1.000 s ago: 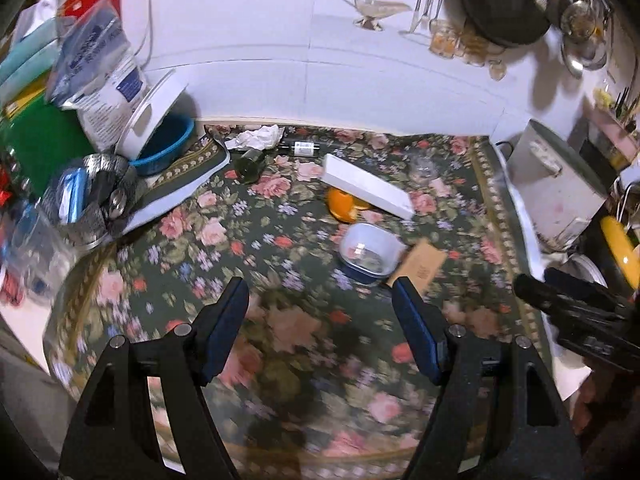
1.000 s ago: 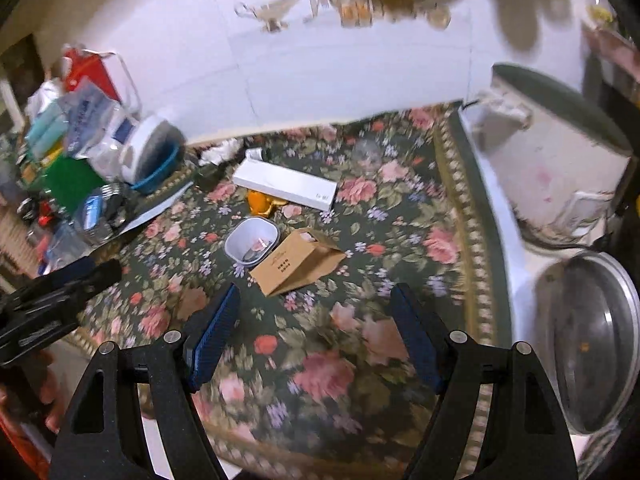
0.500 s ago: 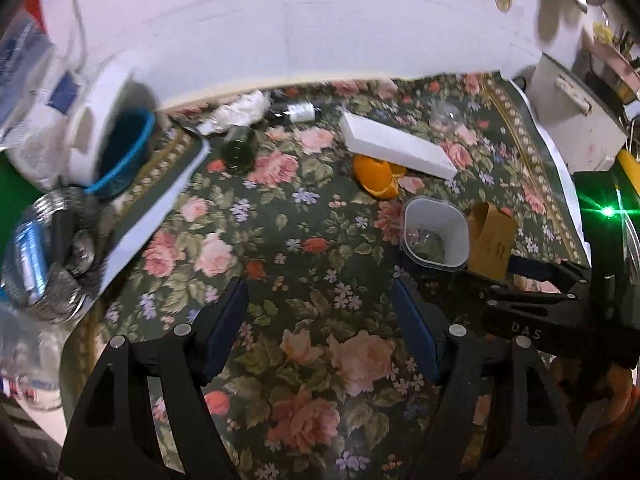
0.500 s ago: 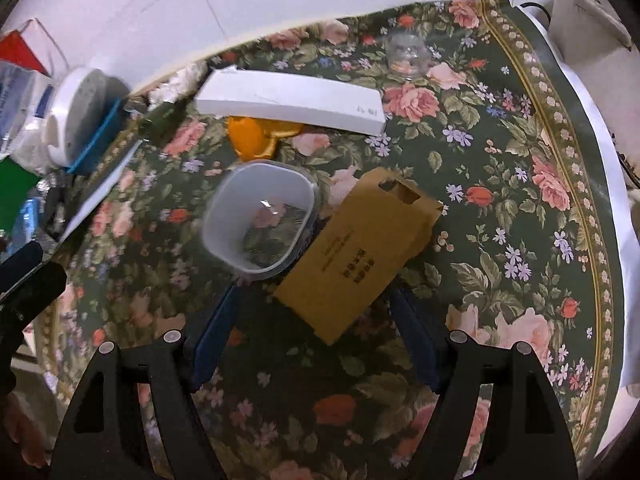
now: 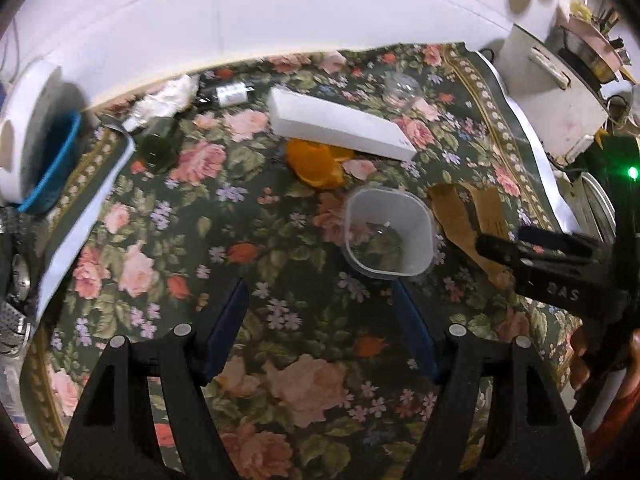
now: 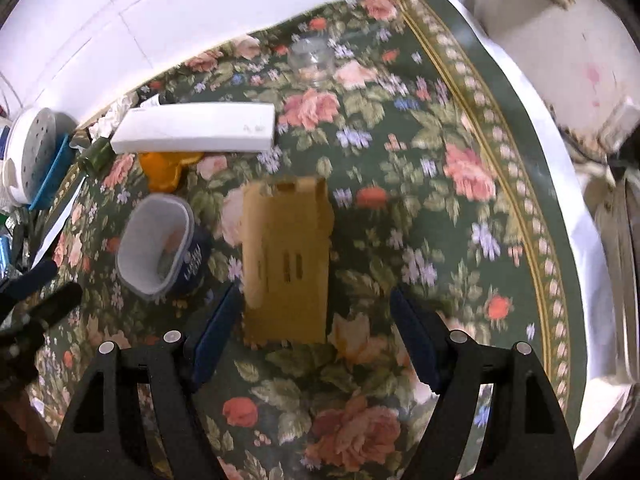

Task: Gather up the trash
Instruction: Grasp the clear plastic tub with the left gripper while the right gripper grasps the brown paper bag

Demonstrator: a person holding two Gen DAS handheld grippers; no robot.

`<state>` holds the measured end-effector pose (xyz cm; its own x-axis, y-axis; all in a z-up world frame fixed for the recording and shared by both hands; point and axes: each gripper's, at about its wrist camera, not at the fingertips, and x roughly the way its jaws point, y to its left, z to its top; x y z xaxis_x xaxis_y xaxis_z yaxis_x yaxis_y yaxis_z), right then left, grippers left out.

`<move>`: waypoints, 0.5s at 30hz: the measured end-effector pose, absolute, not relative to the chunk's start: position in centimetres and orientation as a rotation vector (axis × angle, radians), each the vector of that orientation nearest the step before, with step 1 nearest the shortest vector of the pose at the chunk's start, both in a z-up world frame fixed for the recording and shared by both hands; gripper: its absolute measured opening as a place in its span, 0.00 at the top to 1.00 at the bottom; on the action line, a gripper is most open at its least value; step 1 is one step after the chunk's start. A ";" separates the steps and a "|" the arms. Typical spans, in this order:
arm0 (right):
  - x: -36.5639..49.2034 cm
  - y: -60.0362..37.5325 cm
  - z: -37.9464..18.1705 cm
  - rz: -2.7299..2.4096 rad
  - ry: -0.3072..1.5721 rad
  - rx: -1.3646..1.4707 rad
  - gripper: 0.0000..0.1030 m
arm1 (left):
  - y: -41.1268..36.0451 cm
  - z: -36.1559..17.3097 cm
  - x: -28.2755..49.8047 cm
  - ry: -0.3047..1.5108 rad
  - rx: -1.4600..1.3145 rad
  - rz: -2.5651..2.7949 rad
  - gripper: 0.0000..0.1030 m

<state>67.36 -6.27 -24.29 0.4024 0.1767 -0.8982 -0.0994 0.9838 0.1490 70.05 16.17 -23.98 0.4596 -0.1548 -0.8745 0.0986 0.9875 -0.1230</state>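
near the middle of the floral tablecloth (image 6: 460, 128) sits most of the trash: a flat brown cardboard box (image 6: 286, 256), a little plastic tub (image 6: 154, 246) just to its left, and behind those an orange peel (image 6: 166, 170) tucked against a long white box (image 6: 196, 128). a crumpled tissue (image 5: 168, 98), a small vial (image 5: 230, 94) and a dark green bottle (image 5: 158, 148) lie along the back edge by the white wall, and a clear cup (image 6: 312, 58) lies further right along that same edge.

right gripper (image 6: 316, 316) hangs over the near end of the cardboard box, jaws wide apart with the box's near end lying between them, though i can't tell if the pads touch it. left gripper (image 5: 320, 316) is also spread wide with nothing in it, hovering over bare cloth just short of the tub.

room-wise: the front of the cloth and its right-hand stretch up to the gold border are open. the left edge is crowded with a blue basket (image 5: 50, 168) and a white lid (image 5: 24, 128), and past the right edge there's a white appliance (image 6: 560, 36).
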 end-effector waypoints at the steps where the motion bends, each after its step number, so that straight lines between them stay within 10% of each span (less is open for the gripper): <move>1: 67.6 -5.9 -24.3 0.184 1.139 0.064 0.28 | 15.9 -24.2 70.2 1.092 -0.063 -0.169 0.29; 4: 68.8 -4.9 -24.9 0.207 1.150 0.056 0.32 | 15.0 -24.8 70.8 1.123 -0.072 -0.209 0.29; 7: 69.3 -4.9 -25.6 0.222 1.182 0.068 0.62 | 14.0 -25.5 71.8 1.147 -0.080 -0.223 0.29; 15: 67.6 -7.2 -24.2 0.198 1.132 0.061 0.64 | 11.5 -27.3 74.7 1.176 -0.075 -0.245 0.24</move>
<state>67.64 -7.20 -24.24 0.4092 0.1879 -0.8929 -0.1264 0.9808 0.1485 74.71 11.53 -27.30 0.3618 -0.2287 -0.9038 0.1509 0.9710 -0.1853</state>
